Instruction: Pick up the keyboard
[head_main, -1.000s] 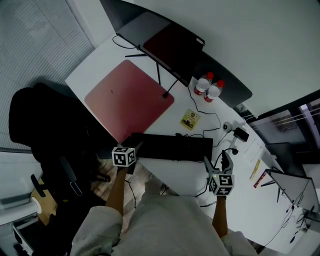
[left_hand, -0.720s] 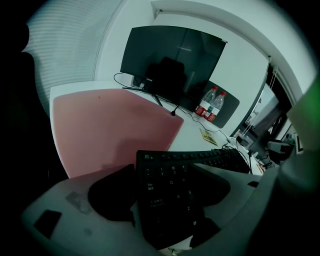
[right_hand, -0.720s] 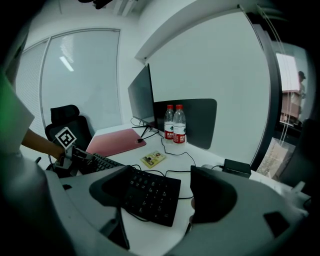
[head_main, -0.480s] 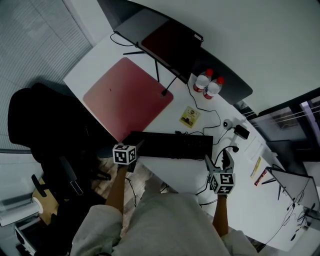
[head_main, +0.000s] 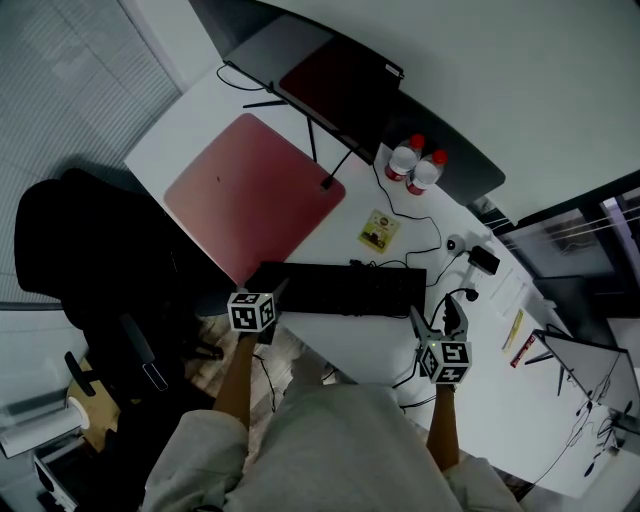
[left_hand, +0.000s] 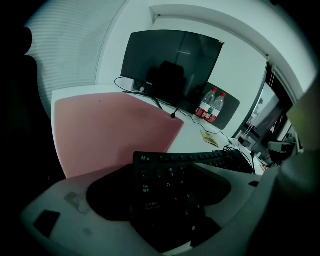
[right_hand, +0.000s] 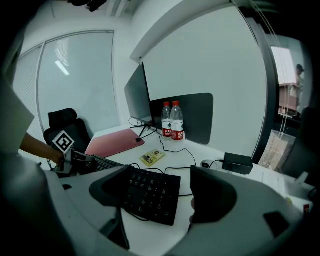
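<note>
- Keyboard (head_main: 340, 290) lies flat along the near edge of the white desk (head_main: 470, 400), just near of the pink mat (head_main: 250, 190) and to its right.
- Left gripper (head_main: 272, 292) sits right at the keyboard's left end, jaws spread wide. In the left gripper view the Tab and Caps Lock end of the keyboard (left_hand: 170, 185) lies between them, with no squeeze visible.
- Right gripper (head_main: 435, 322) hovers at the keyboard's right end, a touch nearer than the board, jaws also wide apart. The right gripper view shows the number-pad end (right_hand: 150, 192) in the gap between its jaws.
- A black cable (right_hand: 175, 172) snakes across the desk just beyond that end.
- Farther back there are two water bottles (head_main: 415, 168) side by side, a dark monitor (head_main: 340, 85) to their left, and a small yellow card (head_main: 377, 232) between the bottles and the keyboard.
- A black chair (head_main: 70, 250) stands off the desk's left side.
</note>
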